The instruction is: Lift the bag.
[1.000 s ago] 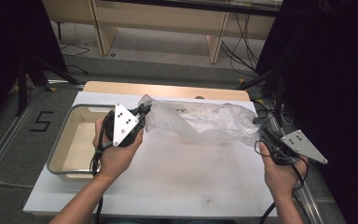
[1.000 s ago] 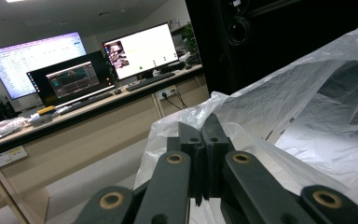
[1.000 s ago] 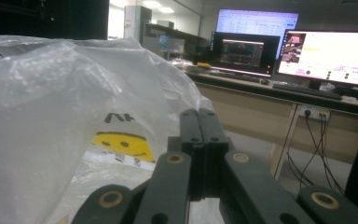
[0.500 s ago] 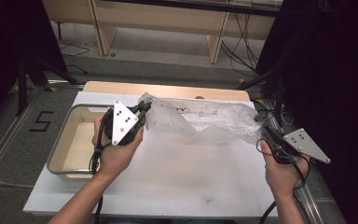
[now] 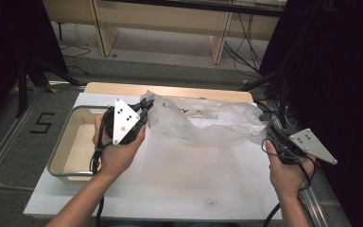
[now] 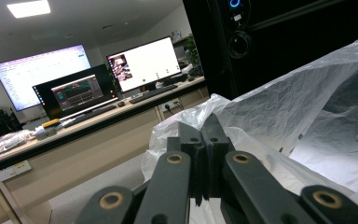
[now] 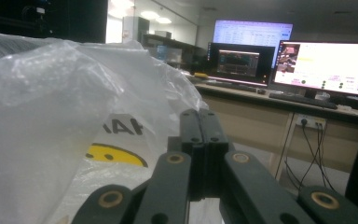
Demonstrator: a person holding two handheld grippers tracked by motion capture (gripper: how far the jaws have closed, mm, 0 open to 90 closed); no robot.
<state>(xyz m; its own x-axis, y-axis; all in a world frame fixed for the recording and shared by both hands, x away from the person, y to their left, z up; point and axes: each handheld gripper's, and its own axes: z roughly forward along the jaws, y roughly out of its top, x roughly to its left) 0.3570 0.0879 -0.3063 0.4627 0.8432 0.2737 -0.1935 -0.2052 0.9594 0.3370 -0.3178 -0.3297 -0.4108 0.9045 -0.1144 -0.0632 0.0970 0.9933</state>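
A clear, crinkled plastic bag (image 5: 203, 120) with a yellow print hangs stretched above the white table top (image 5: 179, 179) between my two grippers. My left gripper (image 5: 144, 111) is shut on the bag's left end, just right of the tray. In the left gripper view its jaws (image 6: 204, 135) are pressed together with the plastic bag (image 6: 307, 107) bunched around them. My right gripper (image 5: 268, 132) is shut on the bag's right end near the table's right edge. In the right gripper view the jaws (image 7: 204, 126) are closed, with the bag (image 7: 51, 116) billowing at their left.
A shallow metal tray (image 5: 59, 146) lies at the table's left side, under my left hand. A wooden board edge (image 5: 170, 90) runs along the back. Cables (image 5: 246, 56) trail over the floor beyond. Black curtains stand at the right.
The bag has puffed up slightly and its folds have shifted. Both hands stay almost where they were, still gripping its ends.
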